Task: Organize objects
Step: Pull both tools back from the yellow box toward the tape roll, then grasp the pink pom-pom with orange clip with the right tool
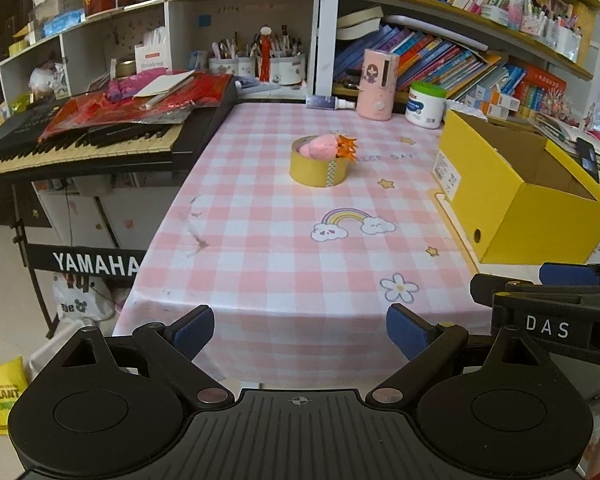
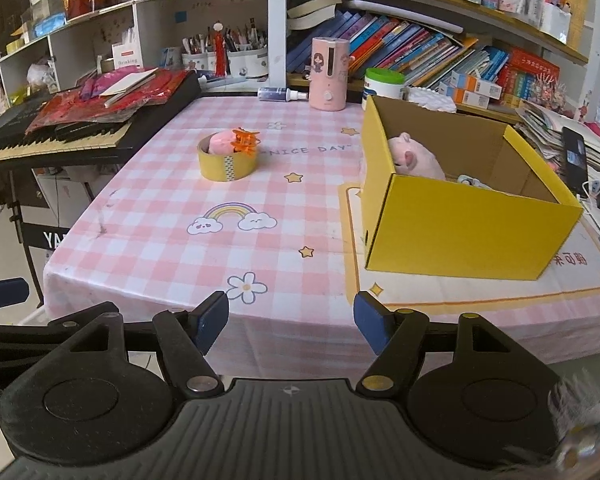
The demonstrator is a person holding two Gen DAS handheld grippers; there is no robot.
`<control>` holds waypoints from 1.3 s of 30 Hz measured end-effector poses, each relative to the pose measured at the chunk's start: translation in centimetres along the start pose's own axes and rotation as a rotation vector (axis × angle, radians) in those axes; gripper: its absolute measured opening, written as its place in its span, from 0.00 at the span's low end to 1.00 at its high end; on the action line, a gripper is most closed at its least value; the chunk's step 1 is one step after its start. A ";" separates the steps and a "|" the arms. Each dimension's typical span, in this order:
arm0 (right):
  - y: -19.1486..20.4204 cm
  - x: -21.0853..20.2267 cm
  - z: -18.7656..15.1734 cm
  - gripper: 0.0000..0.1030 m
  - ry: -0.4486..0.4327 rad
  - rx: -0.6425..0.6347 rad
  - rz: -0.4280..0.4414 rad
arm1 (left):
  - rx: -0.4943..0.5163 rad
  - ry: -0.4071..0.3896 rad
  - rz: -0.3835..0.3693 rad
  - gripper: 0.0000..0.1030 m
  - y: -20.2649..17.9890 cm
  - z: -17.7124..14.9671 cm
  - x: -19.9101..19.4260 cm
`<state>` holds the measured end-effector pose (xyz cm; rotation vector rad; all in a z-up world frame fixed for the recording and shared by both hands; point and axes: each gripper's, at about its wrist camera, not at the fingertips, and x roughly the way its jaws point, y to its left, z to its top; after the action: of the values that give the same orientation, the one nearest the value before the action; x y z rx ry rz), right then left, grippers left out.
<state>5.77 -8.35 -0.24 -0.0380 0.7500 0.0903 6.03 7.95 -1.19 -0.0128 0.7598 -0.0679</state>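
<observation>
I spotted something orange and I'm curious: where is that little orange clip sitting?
The orange clip sits on the rim of the yellow tape roll, beside a pink object inside it, mid-table on the pink checked cloth, left of the yellow box.

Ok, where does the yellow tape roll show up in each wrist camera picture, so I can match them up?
Left wrist view: the yellow tape roll sits just above the picture's middle, on the checked tablecloth, left of the yellow box.
Right wrist view: the roll sits left of centre, in the upper half, again left of the box.
Shared landmark: the rainbow print on the cloth, nearer the camera than the roll in both views.
</observation>
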 end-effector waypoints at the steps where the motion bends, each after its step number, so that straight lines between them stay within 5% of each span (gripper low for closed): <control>1: 0.0 0.4 0.2 0.65 0.002 -0.001 0.002 | 0.000 0.002 0.003 0.92 0.0 0.3 0.4; 19: -1.1 9.2 9.3 0.65 -0.023 -0.026 0.089 | -0.025 0.014 0.094 0.92 0.3 8.1 8.3; 27: -2.5 13.0 12.9 0.65 -0.029 -0.037 0.122 | 0.015 0.042 0.078 0.92 -0.8 10.7 12.7; 39: -0.9 19.1 18.1 0.64 0.004 -0.096 0.287 | 0.054 0.096 0.081 0.92 -1.5 11.9 16.9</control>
<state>32.01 -6.75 -0.01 -0.0218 0.7510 0.3998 26.34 5.14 -4.08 0.0727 0.8535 -0.0121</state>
